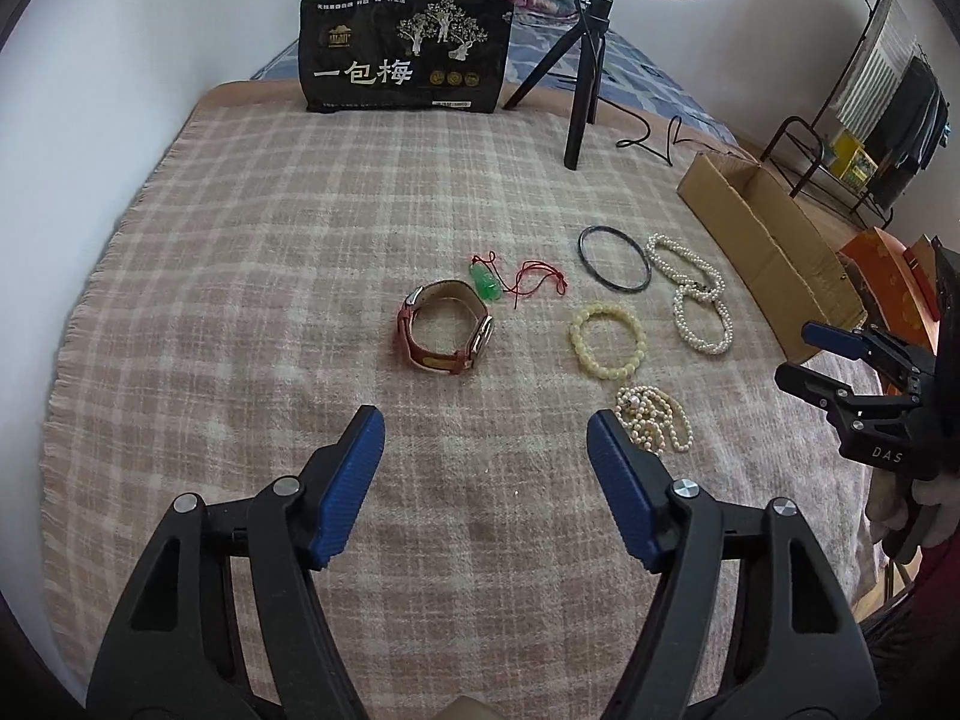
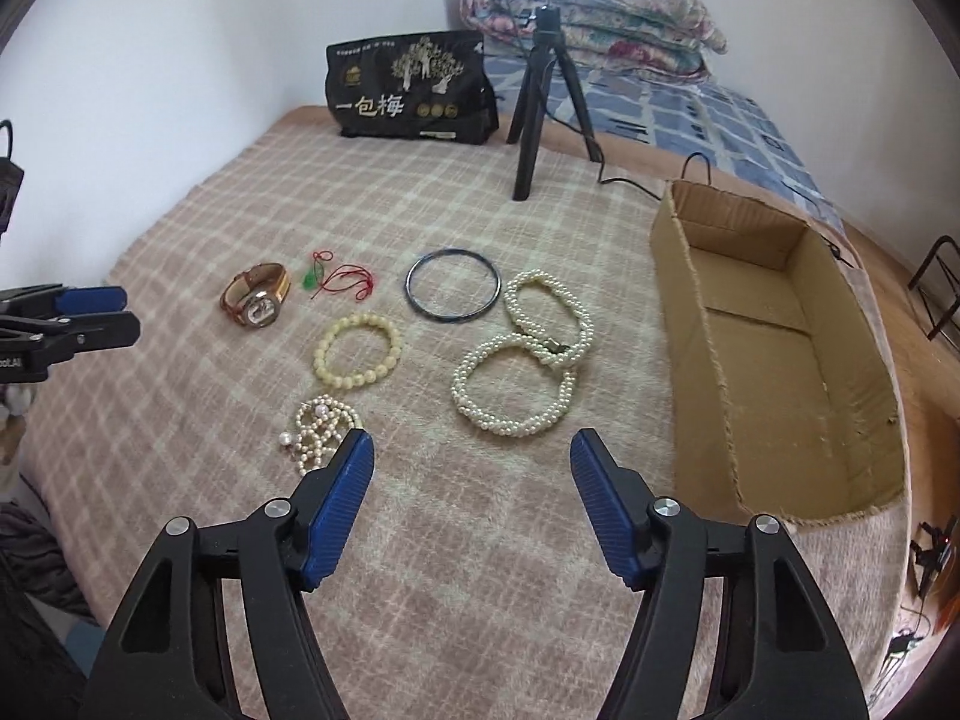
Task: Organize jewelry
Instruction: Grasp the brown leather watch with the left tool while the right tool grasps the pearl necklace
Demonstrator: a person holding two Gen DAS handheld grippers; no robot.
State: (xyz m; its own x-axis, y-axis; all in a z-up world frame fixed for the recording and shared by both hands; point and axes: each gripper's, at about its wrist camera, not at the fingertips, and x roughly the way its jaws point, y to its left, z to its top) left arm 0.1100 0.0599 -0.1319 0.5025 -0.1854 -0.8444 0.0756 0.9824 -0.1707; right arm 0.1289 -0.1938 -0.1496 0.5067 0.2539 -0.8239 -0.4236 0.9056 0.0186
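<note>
Jewelry lies on a plaid blanket (image 1: pixel 270 276): a brown-strap watch (image 1: pixel 444 330) (image 2: pixel 257 294), a green pendant on red cord (image 1: pixel 486 282) (image 2: pixel 336 279), a dark bangle (image 1: pixel 613 258) (image 2: pixel 453 284), a yellow bead bracelet (image 1: pixel 607 342) (image 2: pixel 357 349), a white pearl strand (image 1: pixel 696 294) (image 2: pixel 522 354) and a small heap of pearls (image 1: pixel 654 417) (image 2: pixel 318 426). An open cardboard box (image 2: pixel 774 354) (image 1: pixel 762 240) stands to the right. My left gripper (image 1: pixel 486 444) is open and empty, short of the watch. My right gripper (image 2: pixel 471 468) is open and empty, just short of the pearl strand.
A black snack bag (image 1: pixel 405 54) (image 2: pixel 411 90) and a ring-light tripod (image 1: pixel 585 78) (image 2: pixel 543 114) stand at the blanket's far edge, with a cable (image 1: pixel 654 138) beside. Folded quilts (image 2: pixel 594 18) lie behind. A chair (image 1: pixel 840 138) and an orange box (image 1: pixel 888 270) are off the right edge.
</note>
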